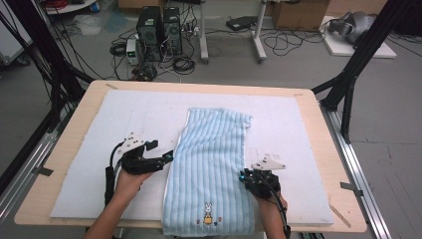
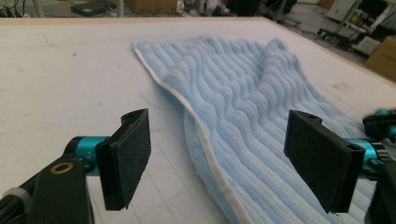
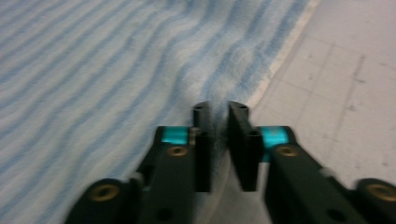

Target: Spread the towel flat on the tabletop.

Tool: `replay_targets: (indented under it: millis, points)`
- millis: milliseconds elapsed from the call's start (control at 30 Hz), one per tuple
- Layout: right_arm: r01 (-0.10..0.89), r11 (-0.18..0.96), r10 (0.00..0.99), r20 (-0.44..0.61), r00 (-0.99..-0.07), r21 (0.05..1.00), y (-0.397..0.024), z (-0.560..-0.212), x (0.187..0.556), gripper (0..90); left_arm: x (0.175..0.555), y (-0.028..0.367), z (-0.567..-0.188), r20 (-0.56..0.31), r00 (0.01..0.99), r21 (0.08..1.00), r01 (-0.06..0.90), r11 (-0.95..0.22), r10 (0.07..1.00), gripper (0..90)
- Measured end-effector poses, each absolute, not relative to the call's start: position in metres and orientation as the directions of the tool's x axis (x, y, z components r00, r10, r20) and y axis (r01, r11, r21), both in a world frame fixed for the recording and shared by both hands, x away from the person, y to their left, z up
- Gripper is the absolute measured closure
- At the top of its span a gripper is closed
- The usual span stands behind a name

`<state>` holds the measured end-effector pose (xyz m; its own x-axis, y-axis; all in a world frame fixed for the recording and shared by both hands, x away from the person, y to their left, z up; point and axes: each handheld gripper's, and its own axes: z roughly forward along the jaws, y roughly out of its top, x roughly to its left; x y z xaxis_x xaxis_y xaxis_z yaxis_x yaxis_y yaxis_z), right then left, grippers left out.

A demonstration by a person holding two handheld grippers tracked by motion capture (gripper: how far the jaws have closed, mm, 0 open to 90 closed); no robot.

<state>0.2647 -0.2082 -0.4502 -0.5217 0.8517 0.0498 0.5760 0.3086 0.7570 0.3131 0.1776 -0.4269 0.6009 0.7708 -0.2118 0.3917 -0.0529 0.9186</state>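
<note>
floor (image 1: 308, 64): grey, cables | computer towers (image 1: 159, 32) | cardboard box (image 1: 298, 14) | black frame struts (image 1: 363, 50)

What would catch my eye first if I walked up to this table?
Probably the light blue striped towel, folded long down the middle of the white mat, with a little rabbit picture near the person's edge. Either side sits a hand-held black gripper: the left gripper gaping open, the right gripper pinching the towel's edge.

Left gripper (image 1: 166, 158) and right gripper (image 1: 244, 175): black bodies, flat black rectangular pads (image 2: 132, 156), teal collars behind the pads, brass-coloured screw bushings along the arms, a grey three-cornered plate on top of each, black trailing cables. Forearms bare, no sleeves.
</note>
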Motion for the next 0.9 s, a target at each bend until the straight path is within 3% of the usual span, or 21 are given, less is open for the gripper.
replay_targets:
  millis: [267,433,800,833,867,900]
  points:
    - [0.572,0.335,0.841,0.037,-0.540,0.749,-0.210,-0.448,0.254,86.5,0.336,0.173,-0.423,-0.164,0.601,0.916,0.388,-0.106,0.782,27.8]
    - [0.582,0.334,0.839,0.048,-0.542,0.741,-0.220,-0.447,0.238,86.5,0.347,0.172,-0.429,-0.211,0.573,0.901,0.428,-0.069,0.792,29.4]
    - [0.595,0.380,0.844,-0.002,-0.536,0.708,-0.237,-0.440,0.219,85.9,0.366,0.166,-0.421,-0.217,0.575,0.895,0.440,-0.074,0.789,30.6]
    - [0.598,0.375,0.844,0.007,-0.537,0.708,-0.238,-0.440,0.219,78.8,0.370,0.165,-0.422,-0.224,0.577,0.898,0.436,-0.064,0.785,31.5]
    - [0.592,0.356,0.847,0.019,-0.532,0.723,-0.240,-0.439,0.218,65.5,0.373,0.164,-0.424,-0.226,0.572,0.895,0.442,-0.064,0.788,33.0]
    - [0.583,0.337,0.852,0.024,-0.523,0.739,-0.241,-0.439,0.218,61.3,0.379,0.163,-0.427,-0.230,0.561,0.886,0.460,-0.068,0.796,32.7]
